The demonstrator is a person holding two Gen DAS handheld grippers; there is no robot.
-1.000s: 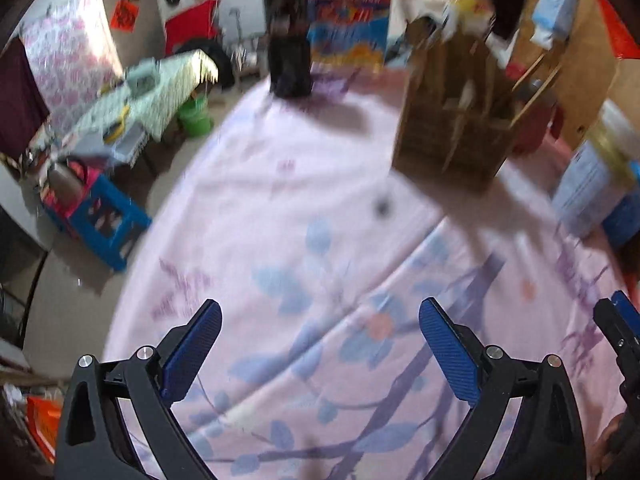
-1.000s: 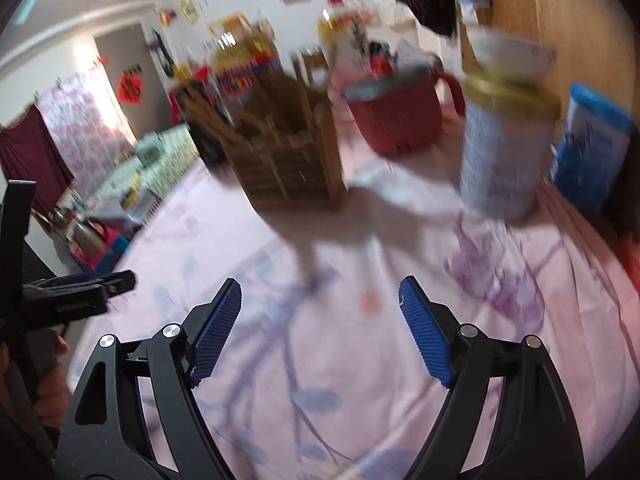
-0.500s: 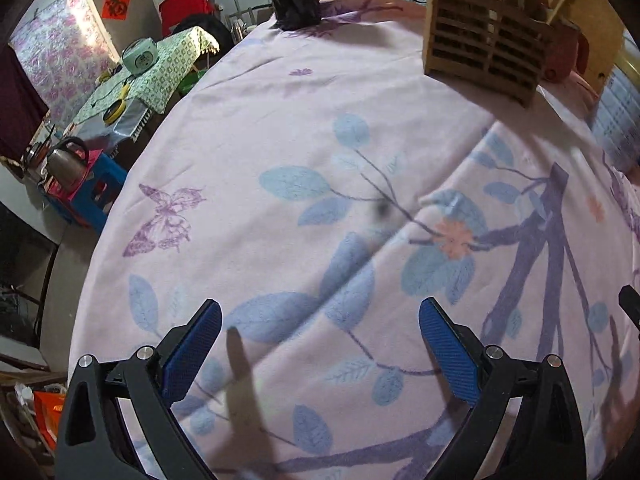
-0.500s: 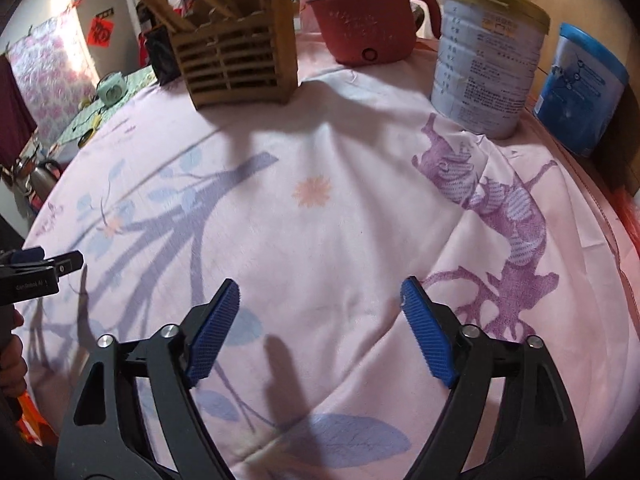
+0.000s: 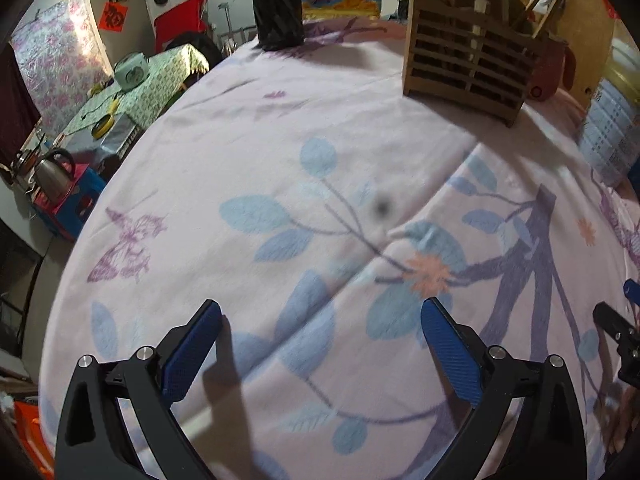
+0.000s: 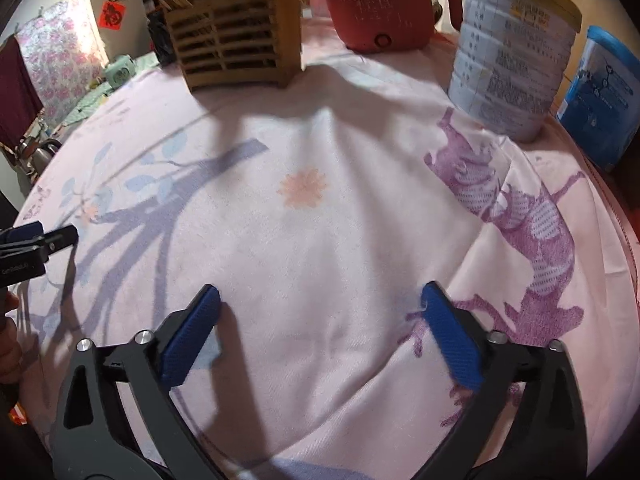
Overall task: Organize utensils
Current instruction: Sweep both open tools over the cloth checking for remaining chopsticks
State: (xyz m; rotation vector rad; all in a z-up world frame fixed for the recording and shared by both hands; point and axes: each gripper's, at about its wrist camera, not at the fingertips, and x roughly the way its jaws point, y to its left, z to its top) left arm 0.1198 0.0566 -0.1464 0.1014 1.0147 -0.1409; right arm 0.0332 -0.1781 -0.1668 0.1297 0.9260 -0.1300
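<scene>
At the far edge of the round table stands the wooden utensil holder (image 6: 236, 36), its slatted box upright with chopsticks and wooden handles leaning out of the top, so the utensils appear already gathered there; none lies loose on the cloth that I can see. Just beside it sit a red electric pot (image 6: 380, 8) and a tall tin (image 6: 516, 60), with a black container (image 5: 278, 16) on its other side, crowding that edge and leaving the near half of the floral tablecloth (image 6: 320, 240) free for working. Both tools hover low over this bare cloth. The left gripper (image 5: 320, 332) has its jaws wide apart with nothing between them; the right gripper (image 6: 320, 324) is opening, likewise empty, probably readying for a reach toward the holder.
</scene>
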